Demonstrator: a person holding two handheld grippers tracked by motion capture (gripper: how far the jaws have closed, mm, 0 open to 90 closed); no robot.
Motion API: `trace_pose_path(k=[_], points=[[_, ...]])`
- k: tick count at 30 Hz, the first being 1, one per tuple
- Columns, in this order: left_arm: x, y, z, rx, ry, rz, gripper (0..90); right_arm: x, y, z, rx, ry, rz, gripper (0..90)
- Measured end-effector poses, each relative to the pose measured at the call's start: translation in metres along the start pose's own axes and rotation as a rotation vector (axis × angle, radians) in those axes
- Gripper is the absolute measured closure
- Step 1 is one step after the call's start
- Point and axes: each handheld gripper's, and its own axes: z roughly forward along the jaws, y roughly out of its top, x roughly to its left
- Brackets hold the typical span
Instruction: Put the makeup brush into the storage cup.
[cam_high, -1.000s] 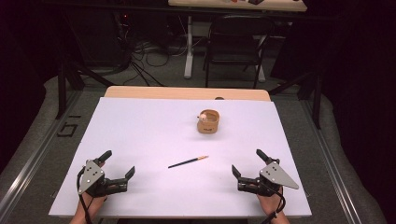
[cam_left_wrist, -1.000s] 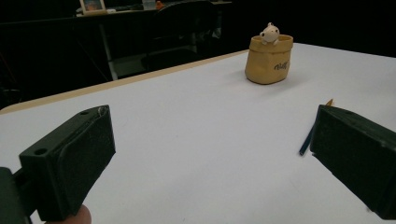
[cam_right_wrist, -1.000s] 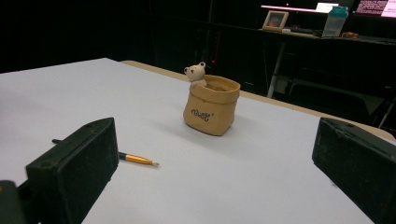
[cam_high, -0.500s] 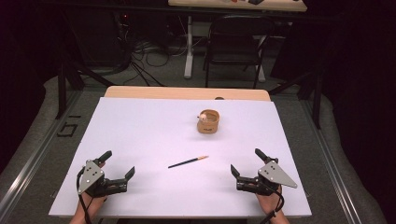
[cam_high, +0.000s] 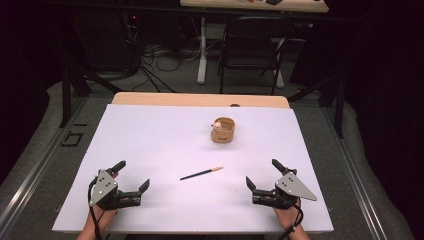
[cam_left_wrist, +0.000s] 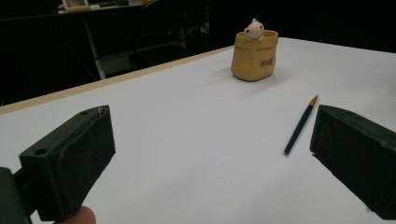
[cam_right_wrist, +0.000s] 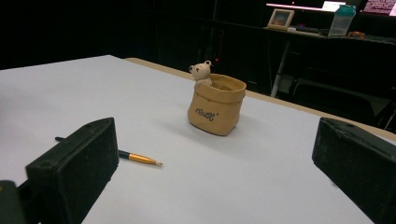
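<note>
Resting at the near edge of the white table (cam_high: 150, 135), both grippers sit idle, each held by a hand coming in from 6 o'clock in the high view.

Left gripper (cam_high: 132, 181): approx. 7 o'clock on the table. Jaws spread wide, nothing betw. them. Grey three-cornered plate on top; cable trails back toward the forearm. In the left gripper view (cam_left_wrist: 205, 163) the two black jaws stand far apart, w/ bare table surface betw. them; a fingertip (cam_left_wrist: 77, 217) shows at the bottom edge.

Right gripper (cam_high: 264, 175): approx. 5 o'clock on the table. Jaws likewise spread wide, holding nothing. Grey plate on top. In the right gripper view (cam_right_wrist: 215, 172) the jaws frame open table.

Pencil (cam_high: 201, 173): lies flat near table ctr., roughly midway betw. the two grippers and well apart from both. Dark blue barrel, gold/orange end pointing toward 2 o'clock in the high view. In the left gripper view the pencil (cam_left_wrist: 300, 125) lies just beside the right-hand jaw as seen, not touching. In the right gripper view its barrel (cam_right_wrist: 135, 157) runs out from behind the left-hand jaw.

Holder (cam_high: 223, 131): tan, sack-shaped pot, upright, past the pencil at approx. 12 o'clock from table ctr. A small bear figure (cam_right_wrist: 201, 72) peeks over the rim. Script mark on the front wall; not legible.

Beyond the table at 12 o'clock: a chair (cam_high: 250, 55), floor cables, dark room.
</note>
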Motion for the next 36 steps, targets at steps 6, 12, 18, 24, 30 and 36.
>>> trace_pose_path(k=[6,12,18,24,30,36], points=[[0.002,0.002,0.000,0.003,0.016,0.001,0.1,0.000,0.000,0.000,0.008,0.003,0.000,0.0],[0.001,0.003,0.004,-0.001,0.013,0.001,0.1,0.000,0.000,0.001,0.010,0.006,0.000,0.0],[-0.001,0.005,0.011,0.006,-0.004,0.006,0.5,-0.001,-0.001,0.002,0.009,0.006,-0.001,0.0],[-0.004,0.009,0.017,0.015,-0.024,0.016,0.7,0.001,0.000,0.002,0.009,0.011,0.000,0.0],[-0.005,0.011,0.027,0.042,-0.046,0.018,1.8,0.002,0.001,0.001,0.006,0.018,-0.003,0.0],[-0.006,0.013,0.037,0.057,-0.070,0.023,1.8,0.002,0.000,0.002,0.008,0.019,-0.006,0.0]])
